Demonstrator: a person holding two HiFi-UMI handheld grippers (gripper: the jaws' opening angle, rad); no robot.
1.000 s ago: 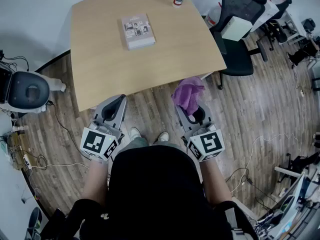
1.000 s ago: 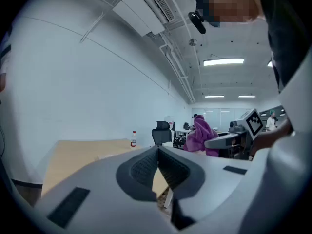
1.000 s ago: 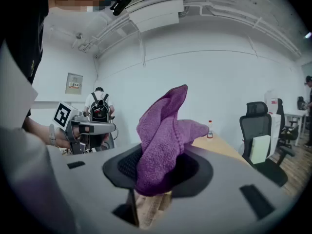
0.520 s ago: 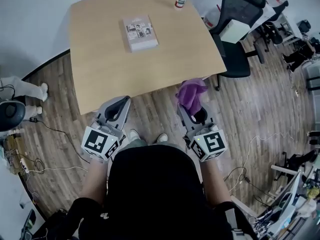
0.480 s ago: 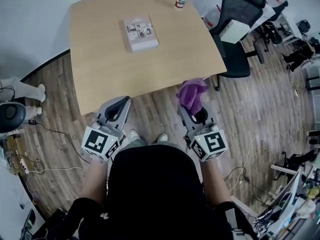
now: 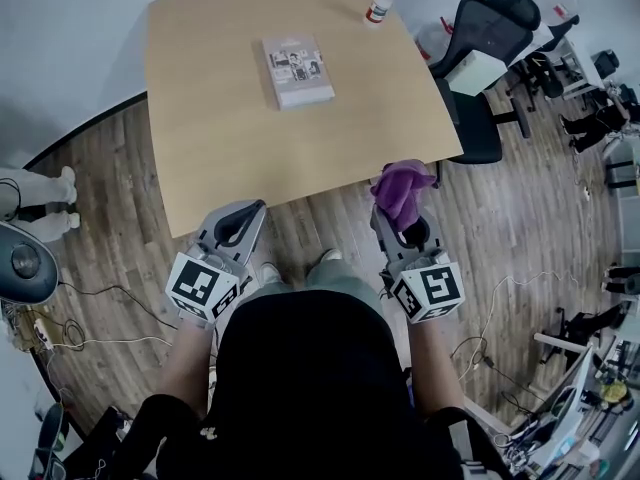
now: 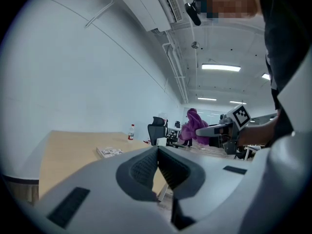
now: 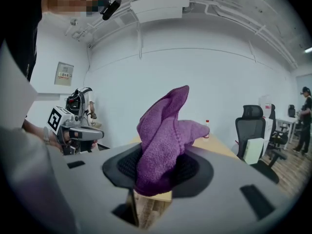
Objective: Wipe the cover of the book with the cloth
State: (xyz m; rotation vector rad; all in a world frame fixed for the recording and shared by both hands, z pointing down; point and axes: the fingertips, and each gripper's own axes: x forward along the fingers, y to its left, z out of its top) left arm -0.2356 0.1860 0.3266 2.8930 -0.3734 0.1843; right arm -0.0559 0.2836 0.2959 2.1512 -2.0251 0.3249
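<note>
Two grippers hover off the near edge of the table [image 6: 220,148], above the floor. The left gripper [image 6: 252,208] has its jaws pressed together on nothing. The right gripper [image 6: 400,218] pinches a purple cloth [image 6: 402,188], which stands bunched up from the jaws. The book [image 6: 297,71] lies flat toward the table's far side, well apart from a bottle [image 6: 379,4] at the table's far corner. The step in hand looks like the approach. Lower the cloth so fabric, not jaw tips, meets the cover. The empty gripper could pin the book's edge so it won't slide across the table.
</note>
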